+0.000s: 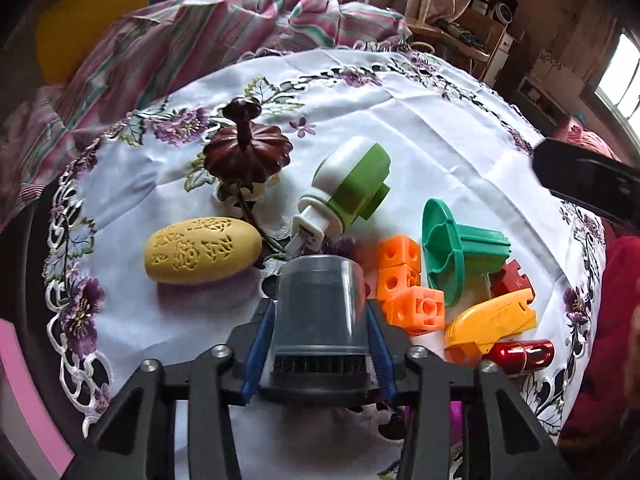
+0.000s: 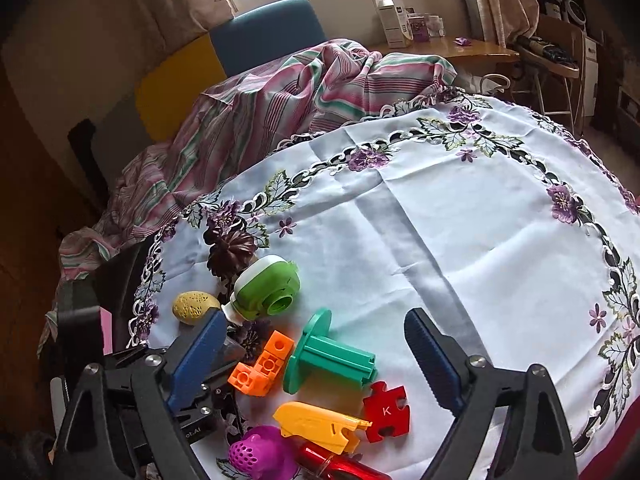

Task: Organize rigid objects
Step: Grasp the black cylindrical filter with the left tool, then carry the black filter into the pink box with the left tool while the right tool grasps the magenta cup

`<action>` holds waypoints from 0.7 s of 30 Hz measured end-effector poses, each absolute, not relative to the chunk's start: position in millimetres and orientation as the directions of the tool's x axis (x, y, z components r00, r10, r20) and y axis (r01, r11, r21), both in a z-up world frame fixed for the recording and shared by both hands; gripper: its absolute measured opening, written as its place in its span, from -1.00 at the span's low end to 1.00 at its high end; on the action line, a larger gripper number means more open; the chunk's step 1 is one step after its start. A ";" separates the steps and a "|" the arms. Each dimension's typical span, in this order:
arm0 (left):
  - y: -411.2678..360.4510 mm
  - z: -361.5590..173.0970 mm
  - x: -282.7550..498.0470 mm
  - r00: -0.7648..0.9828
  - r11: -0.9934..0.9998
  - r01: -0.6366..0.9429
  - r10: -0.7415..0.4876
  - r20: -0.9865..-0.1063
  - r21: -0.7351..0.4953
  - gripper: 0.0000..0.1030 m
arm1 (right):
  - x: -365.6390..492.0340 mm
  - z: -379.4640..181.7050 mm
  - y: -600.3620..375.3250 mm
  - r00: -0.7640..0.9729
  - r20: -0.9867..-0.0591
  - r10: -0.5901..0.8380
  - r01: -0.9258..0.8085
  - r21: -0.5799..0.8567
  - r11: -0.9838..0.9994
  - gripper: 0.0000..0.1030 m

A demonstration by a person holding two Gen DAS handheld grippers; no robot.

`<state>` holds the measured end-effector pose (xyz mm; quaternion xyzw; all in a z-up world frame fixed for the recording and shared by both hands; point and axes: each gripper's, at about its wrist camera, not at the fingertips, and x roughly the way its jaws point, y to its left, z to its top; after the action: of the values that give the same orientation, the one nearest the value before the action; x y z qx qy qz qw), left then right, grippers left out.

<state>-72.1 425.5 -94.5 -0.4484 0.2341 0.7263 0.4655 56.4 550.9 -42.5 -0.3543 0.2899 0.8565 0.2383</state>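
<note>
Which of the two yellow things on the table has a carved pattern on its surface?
The yellow oval piece, lying alone at the left beside the dark brown ornament. The other, the smooth yellow-orange toy, lies in the crowded group at the right, next to the red puzzle piece.

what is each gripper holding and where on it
Left gripper holds the grey cup by its side walls, near the base. Right gripper holds nothing.

Left wrist view: cup (image 1: 320,308) sits between left gripper (image 1: 320,316) pads. Oval piece (image 1: 202,250) to its left, 3 joined cubes (image 1: 408,284) just right, flanged spool (image 1: 456,250) and puzzle piece (image 1: 514,282) further right, all on tablecloth (image 1: 420,128).
</note>
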 end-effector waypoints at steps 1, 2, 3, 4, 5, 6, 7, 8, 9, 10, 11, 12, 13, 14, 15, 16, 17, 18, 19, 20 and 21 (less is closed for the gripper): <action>421.8 -92.7 -70.0 -0.181 -0.470 -0.880 0.464 -0.867 -0.068 -0.15 | 55.4 -43.9 551.1 -0.631 -0.750 0.198 -0.614 0.327 -0.719 0.69; 416.4 -90.8 -68.5 -0.191 -0.482 -0.874 0.465 -0.864 -0.066 -0.15 | 54.1 -45.6 551.0 -0.626 -0.756 0.191 -0.612 0.326 -0.721 0.67; 410.0 -88.9 -67.0 -0.199 -0.492 -0.868 0.471 -0.860 -0.069 -0.15 | 53.3 -46.7 550.6 -0.623 -0.760 0.186 -0.611 0.324 -0.723 0.66; 402.9 -87.4 -65.6 -0.211 -0.505 -0.861 0.472 -0.856 -0.066 -0.15 | 52.1 -47.4 549.7 -0.620 -0.763 0.182 -0.607 0.320 -0.727 0.64; 396.1 -85.7 -63.8 -0.225 -0.517 -0.854 0.473 -0.852 -0.061 -0.15 | 51.2 -47.9 548.5 -0.619 -0.765 0.178 -0.603 0.318 -0.732 0.60; 388.8 -84.3 -62.4 -0.236 -0.530 -0.846 0.477 -0.847 -0.063 -0.15 | 49.6 -48.8 547.2 -0.618 -0.768 0.169 -0.596 0.317 -0.738 0.59; 379.7 -82.3 -60.8 -0.242 -0.544 -0.836 0.482 -0.842 -0.071 -0.15 | 48.2 -49.8 545.6 -0.617 -0.771 0.158 -0.588 0.318 -0.744 0.54; 371.8 -80.4 -59.4 -0.249 -0.558 -0.826 0.485 -0.838 -0.077 -0.15 | 46.6 -51.0 544.5 -0.617 -0.773 0.145 -0.578 0.321 -0.750 0.49; 363.2 -78.3 -57.6 -0.258 -0.572 -0.816 0.487 -0.834 -0.081 -0.15 | 43.9 -52.7 542.3 -0.618 -0.777 0.121 -0.562 0.329 -0.759 0.47; 355.0 -75.8 -55.5 -0.268 -0.583 -0.808 0.490 -0.829 -0.083 -0.15 | 41.7 -53.7 539.4 -0.619 -0.779 0.103 -0.547 0.333 -0.768 0.42; 347.3 -73.4 -53.3 -0.280 -0.593 -0.801 0.493 -0.824 -0.082 -0.15 | 39.3 -54.2 535.8 -0.620 -0.779 0.087 -0.529 0.334 -0.780 0.38; 339.6 -70.8 -50.5 -0.292 -0.602 -0.794 0.497 -0.818 -0.083 -0.15 | 36.4 -54.9 531.0 -0.622 -0.780 0.067 -0.506 0.335 -0.795 0.36; 331.8 -68.5 -47.8 -0.294 -0.609 -0.788 0.499 -0.815 -0.088 -0.15 | 32.7 -55.6 525.3 -0.621 -0.783 0.044 -0.479 0.335 -0.811 0.31; 324.8 -66.4 -44.6 -0.297 -0.615 -0.783 0.501 -0.813 -0.093 -0.15 | 29.5 -56.0 520.2 -0.619 -0.785 0.027 -0.456 0.332 -0.826 0.24; 317.7 -64.3 -41.5 -0.308 -0.624 -0.776 0.501 -0.809 -0.092 -0.15 | 25.5 -56.8 513.3 -0.614 -0.789 0.004 -0.425 0.326 -0.844 0.22; 311.3 -62.1 -39.0 -0.319 -0.634 -0.768 0.499 -0.806 -0.089 -0.15 | 22.5 -57.5 508.1 -0.610 -0.792 -0.016 -0.399 0.325 -0.857 0.16; 305.2 -60.4 -38.1 -0.323 -0.644 -0.759 0.498 -0.805 -0.094 -0.15 | 20.1 -58.4 503.1 -0.605 -0.795 -0.039 -0.371 0.325 -0.870 0.06; 298.2 -58.7 -37.6 -0.321 -0.655 -0.748 0.501 -0.804 -0.110 -0.15 | 17.3 -59.1 496.4 -0.599 -0.799 -0.057 -0.342 0.320 -0.884 0.00; 291.2 -56.9 -36.2 -0.322 -0.665 -0.737 0.506 -0.800 -0.123 -0.15 | 14.9 -59.7 489.3 -0.591 -0.804 -0.072 -0.313 0.310 -0.898 -0.10; 284.1 -55.0 -34.0 -0.330 -0.674 -0.728 0.508 -0.795 -0.128 -0.15 | 13.3 -60.6 484.6 -0.582 -0.809 -0.082 -0.293 0.302 -0.907 -0.18; 277.4 -51.9 -32.8 -0.340 -0.682 -0.720 0.508 -0.791 -0.128 -0.15 | 11.9 -62.2 479.7 -0.569 -0.817 -0.093 -0.274 0.295 -0.915 -0.20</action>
<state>-32.8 277.4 -51.9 -0.4311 0.1228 0.8094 0.3794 11.9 479.7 -62.2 -0.4611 0.1990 0.8632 0.0522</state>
